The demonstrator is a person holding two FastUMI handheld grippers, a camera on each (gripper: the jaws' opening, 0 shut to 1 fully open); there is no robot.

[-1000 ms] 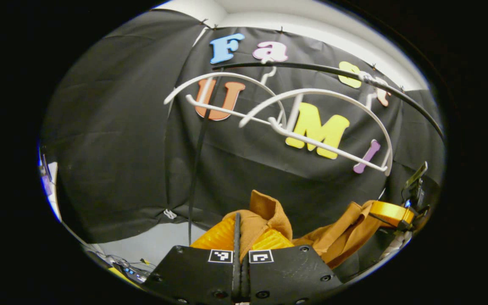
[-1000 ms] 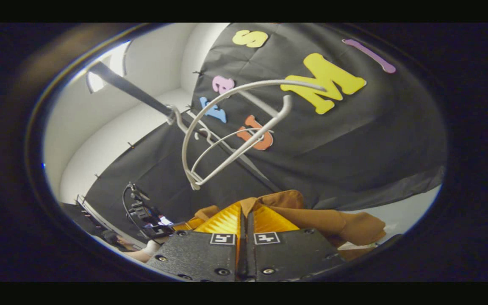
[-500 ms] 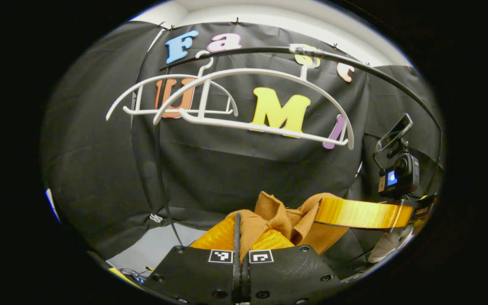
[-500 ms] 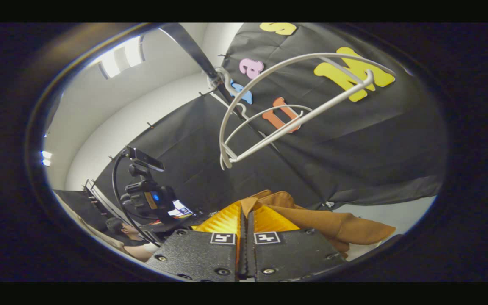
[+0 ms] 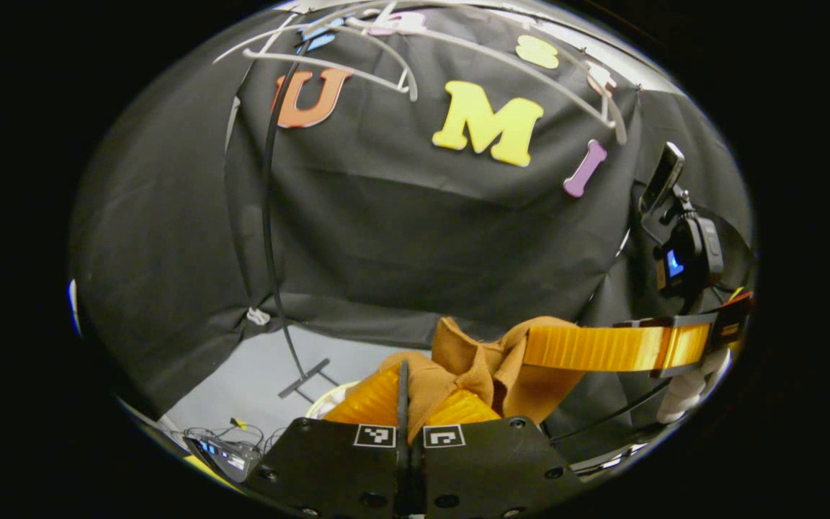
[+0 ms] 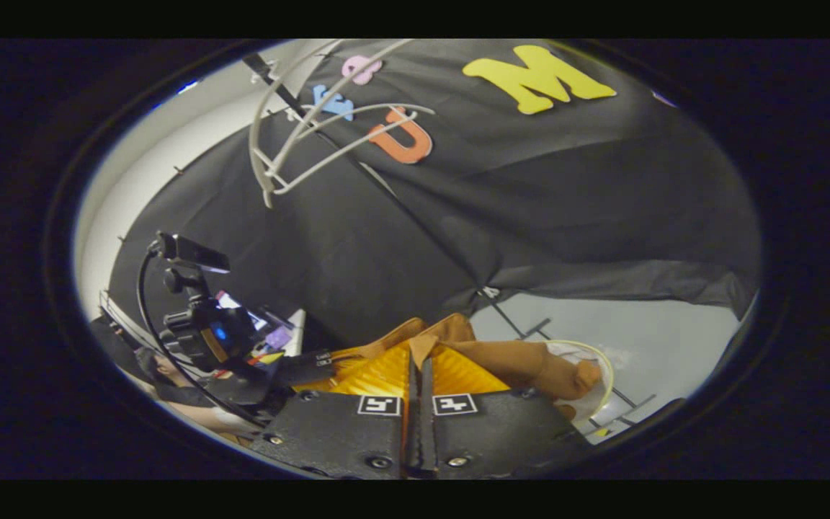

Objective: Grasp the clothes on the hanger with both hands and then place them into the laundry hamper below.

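Brown garment: most of it hidden, left gripper view shows just a bunched collar part above the left tool; lower body of cloth goes behind the tool housing. In right gripper view the garment drapes over the hamper rim, covering most of it; hamper body cut off by the picture edge, inside not readable. White hangers above the garment, cut at the top edge, hooks not visible. Right tool: fingertips buried in cloth, contact point unseen. Person left of garment, tiny, mostly cut off.
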